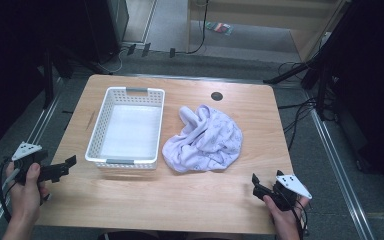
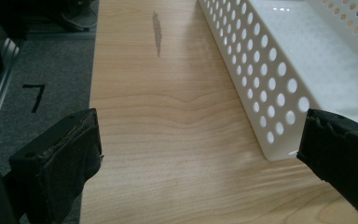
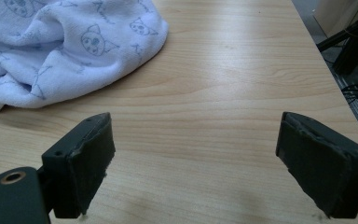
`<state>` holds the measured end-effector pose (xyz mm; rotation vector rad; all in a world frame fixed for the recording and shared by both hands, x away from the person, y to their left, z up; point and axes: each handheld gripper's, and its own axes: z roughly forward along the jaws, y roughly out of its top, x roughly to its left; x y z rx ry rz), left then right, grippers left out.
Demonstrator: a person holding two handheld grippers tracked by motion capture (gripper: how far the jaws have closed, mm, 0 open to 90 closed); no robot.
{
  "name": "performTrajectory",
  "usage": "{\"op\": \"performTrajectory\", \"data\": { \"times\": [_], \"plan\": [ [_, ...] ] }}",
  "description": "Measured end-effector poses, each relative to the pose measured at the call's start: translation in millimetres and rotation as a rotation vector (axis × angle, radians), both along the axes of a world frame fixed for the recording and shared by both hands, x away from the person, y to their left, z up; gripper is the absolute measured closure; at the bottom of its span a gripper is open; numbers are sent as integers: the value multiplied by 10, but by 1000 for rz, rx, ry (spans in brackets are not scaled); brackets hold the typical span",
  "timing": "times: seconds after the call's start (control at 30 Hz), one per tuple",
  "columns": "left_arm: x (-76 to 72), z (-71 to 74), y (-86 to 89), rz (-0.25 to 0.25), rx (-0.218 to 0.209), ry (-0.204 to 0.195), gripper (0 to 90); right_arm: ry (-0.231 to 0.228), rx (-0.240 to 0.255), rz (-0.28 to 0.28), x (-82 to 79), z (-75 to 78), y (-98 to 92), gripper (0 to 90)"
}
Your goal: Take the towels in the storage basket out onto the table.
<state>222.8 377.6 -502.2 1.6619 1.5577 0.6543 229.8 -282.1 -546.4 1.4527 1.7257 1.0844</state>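
Note:
A crumpled pale lilac towel (image 1: 204, 141) printed with small cat faces lies right of centre on the wooden table (image 1: 180, 195); its edge shows as the towel (image 3: 70, 42) in the right gripper view. A white perforated basket (image 1: 126, 128) stands empty to its left, and its corner (image 2: 279, 88) is near in the left gripper view. My left gripper (image 1: 68, 165) hovers open at the table's left edge, just left of the basket. My right gripper (image 1: 256, 184) is open near the front right corner, short of the towel. Both hold nothing.
A round cable hole (image 1: 217, 96) sits near the table's far edge. A dark streak (image 2: 157, 32) marks the wood left of the basket. Black stands and cables (image 1: 310, 75) crowd the floor at the right, with a metal rail (image 1: 340, 175) alongside.

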Motion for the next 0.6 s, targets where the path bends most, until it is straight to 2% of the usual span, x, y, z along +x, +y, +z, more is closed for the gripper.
{"op": "performTrajectory", "data": {
  "times": [0.1, 0.27, 0.4, 0.5, 0.6],
  "plan": [
    [-82, -100, 9, 31, -36, -36, 0, -2, -6, 4, 1, -1, 3, 115],
    [-168, -231, -49, 61, -19, -90, 0, 2, -8, -1, 5, -1, 3, 115],
    [-190, -315, -49, 55, -23, -96, 0, 3, -8, 0, 6, -1, 2, 115],
    [-204, -354, -59, 42, 1, -93, 0, -3, -5, -1, 7, 0, 3, 121],
    [-218, -395, -77, 41, 7, -104, 0, -11, -7, 0, 2, 1, 5, 129]
  ]
}}
